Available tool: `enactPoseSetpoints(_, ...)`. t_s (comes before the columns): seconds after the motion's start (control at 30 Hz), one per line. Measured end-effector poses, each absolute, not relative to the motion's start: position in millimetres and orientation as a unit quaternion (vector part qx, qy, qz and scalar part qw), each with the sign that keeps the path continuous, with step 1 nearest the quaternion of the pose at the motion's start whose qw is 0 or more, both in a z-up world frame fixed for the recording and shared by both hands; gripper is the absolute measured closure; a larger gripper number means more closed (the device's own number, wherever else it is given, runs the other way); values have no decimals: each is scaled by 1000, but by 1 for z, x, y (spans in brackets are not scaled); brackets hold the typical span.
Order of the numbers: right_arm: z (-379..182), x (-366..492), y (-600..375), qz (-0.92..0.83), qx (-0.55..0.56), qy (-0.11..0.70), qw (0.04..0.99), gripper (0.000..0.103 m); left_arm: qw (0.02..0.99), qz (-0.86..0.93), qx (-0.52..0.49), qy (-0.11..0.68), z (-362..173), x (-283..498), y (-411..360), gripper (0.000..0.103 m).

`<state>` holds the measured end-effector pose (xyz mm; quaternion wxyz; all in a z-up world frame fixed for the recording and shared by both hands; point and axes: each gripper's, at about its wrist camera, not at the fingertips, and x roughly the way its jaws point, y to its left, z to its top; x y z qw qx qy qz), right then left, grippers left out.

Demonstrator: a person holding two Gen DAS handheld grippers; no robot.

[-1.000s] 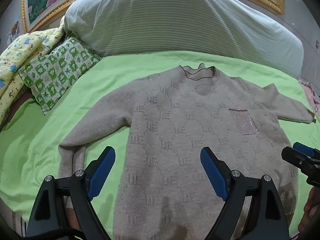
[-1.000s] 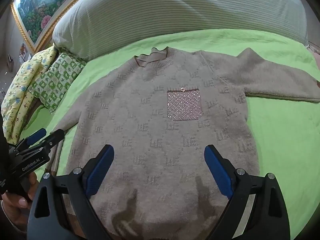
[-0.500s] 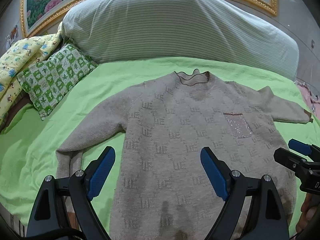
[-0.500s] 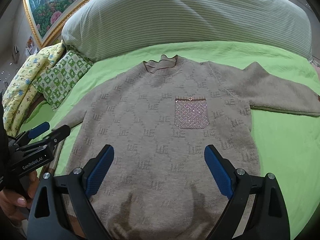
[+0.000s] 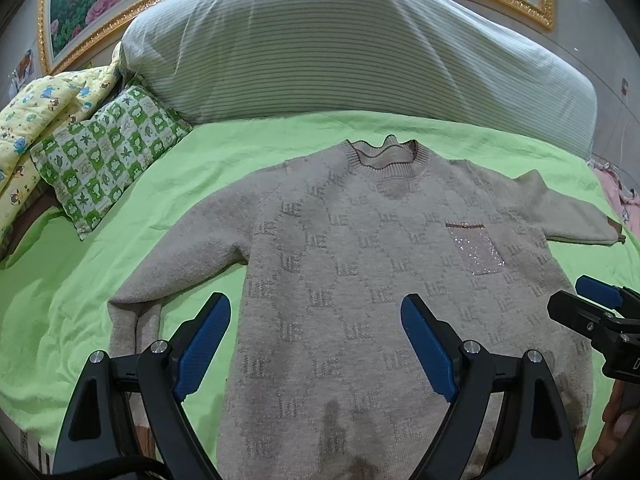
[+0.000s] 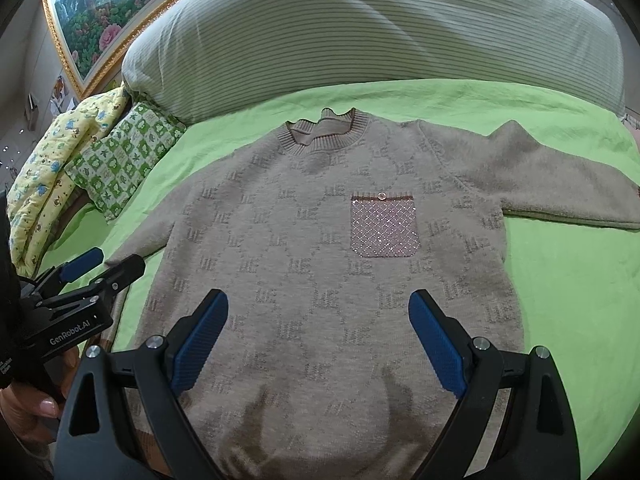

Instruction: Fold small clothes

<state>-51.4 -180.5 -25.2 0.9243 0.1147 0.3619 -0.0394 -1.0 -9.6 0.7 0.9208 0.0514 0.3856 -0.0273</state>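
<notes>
A small beige knit sweater (image 5: pixel 360 264) lies flat, front up, on the green sheet (image 5: pixel 92 272), collar toward the pillow, with a sparkly pocket (image 6: pixel 385 226). It also fills the right wrist view (image 6: pixel 304 248). Its left sleeve (image 5: pixel 172 264) bends down toward the near edge; its right sleeve (image 6: pixel 560 184) stretches out sideways. My left gripper (image 5: pixel 316 324) is open and empty, hovering over the sweater's lower left part. My right gripper (image 6: pixel 318 320) is open and empty over the lower middle. Each gripper shows at the edge of the other's view.
A large striped pillow (image 5: pixel 340 40) lies across the head of the bed. A green checked cushion (image 5: pixel 108 152) and a yellow patterned quilt (image 5: pixel 36 120) sit at the left. A gold-framed painting (image 6: pixel 100 8) hangs behind. Pink fabric (image 5: pixel 624 200) shows at the right edge.
Both grippers have pulled back and up from the sweater, so it looks smaller and farther away. The sweater has not moved. Both grippers stay open.
</notes>
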Motion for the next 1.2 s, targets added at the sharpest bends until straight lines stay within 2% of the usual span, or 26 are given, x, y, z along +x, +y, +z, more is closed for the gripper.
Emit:
enactPoseSetpoints(0.53, -32, -51, -196, -46, 152, 367, 917, 11, 921, -34, 44, 385, -7, 9, -16, 15)
enactPoseSetpoints(0.87, -30, -74, -310, -157, 238, 334, 898, 11, 908, -37, 31, 417, -13, 55, -24, 15)
enactPoseSetpoints(1.2, -36, -97, -470, -293, 355, 255, 850, 11, 894, -31, 36, 445, -31, 128, -50, 15)
